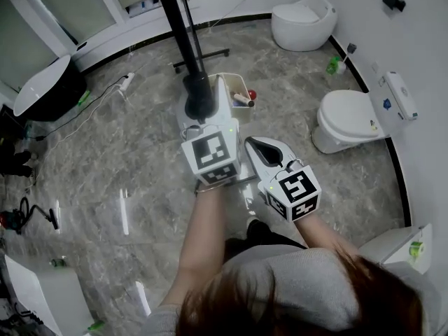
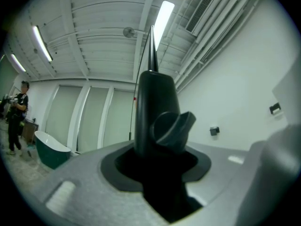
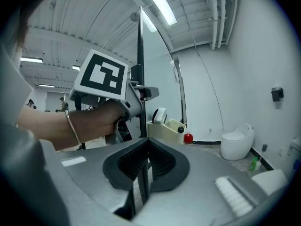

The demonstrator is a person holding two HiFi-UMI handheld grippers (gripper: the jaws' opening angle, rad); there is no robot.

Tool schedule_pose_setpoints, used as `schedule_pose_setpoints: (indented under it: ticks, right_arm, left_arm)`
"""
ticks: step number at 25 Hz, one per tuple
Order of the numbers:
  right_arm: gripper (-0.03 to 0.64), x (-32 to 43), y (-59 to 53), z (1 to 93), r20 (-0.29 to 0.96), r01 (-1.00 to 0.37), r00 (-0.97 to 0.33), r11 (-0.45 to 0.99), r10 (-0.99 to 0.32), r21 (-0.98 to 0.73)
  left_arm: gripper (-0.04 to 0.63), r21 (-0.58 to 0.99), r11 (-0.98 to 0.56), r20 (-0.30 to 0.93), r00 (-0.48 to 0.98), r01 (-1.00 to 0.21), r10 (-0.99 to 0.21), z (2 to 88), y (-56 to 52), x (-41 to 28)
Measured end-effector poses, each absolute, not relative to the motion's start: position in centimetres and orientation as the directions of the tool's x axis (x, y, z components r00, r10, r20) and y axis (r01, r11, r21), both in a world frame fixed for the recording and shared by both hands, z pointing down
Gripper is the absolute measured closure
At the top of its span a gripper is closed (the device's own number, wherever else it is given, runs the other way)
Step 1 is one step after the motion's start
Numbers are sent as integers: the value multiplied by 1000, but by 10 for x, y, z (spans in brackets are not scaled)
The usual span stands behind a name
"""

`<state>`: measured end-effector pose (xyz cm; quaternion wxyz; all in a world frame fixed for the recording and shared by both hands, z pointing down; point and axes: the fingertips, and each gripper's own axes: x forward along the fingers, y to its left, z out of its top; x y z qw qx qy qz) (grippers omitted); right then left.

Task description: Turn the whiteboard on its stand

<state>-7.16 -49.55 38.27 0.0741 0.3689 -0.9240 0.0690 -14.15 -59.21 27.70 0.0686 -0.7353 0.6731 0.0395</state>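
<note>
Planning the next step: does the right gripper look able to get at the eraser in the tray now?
Probably not yet: the right gripper is shut on the whiteboard's edge. Once released, the eraser lies just ahead in the tray, apparently unobstructed.

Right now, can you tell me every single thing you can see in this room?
whiteboard: one, pale, upright, seen edge-on
stand pole: one, black, upright, middle
knob: one, black, on the pole
tray: one, cream, on the stand, holding an eraser and something red
toilets: two, white, right side
bathtub: one, black outside, far left
bottle: one, green, floor beside far toilet
power strip: one, white, floor left of the pole
left gripper: one, grey, jaws closed on the stand pole
right gripper: one, grey, jaws on a thin strip, likely the whiteboard's edge
</note>
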Motion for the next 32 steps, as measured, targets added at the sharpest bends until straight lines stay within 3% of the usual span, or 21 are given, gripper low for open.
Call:
schedule_pose_setpoints:
  ticks: [32]
  right_arm:
    - [614, -12, -311, 395, 221, -769, -636, 632, -739, -100]
  left_arm:
    - [399, -35, -159, -178, 163, -987, -970, 276, -393, -62]
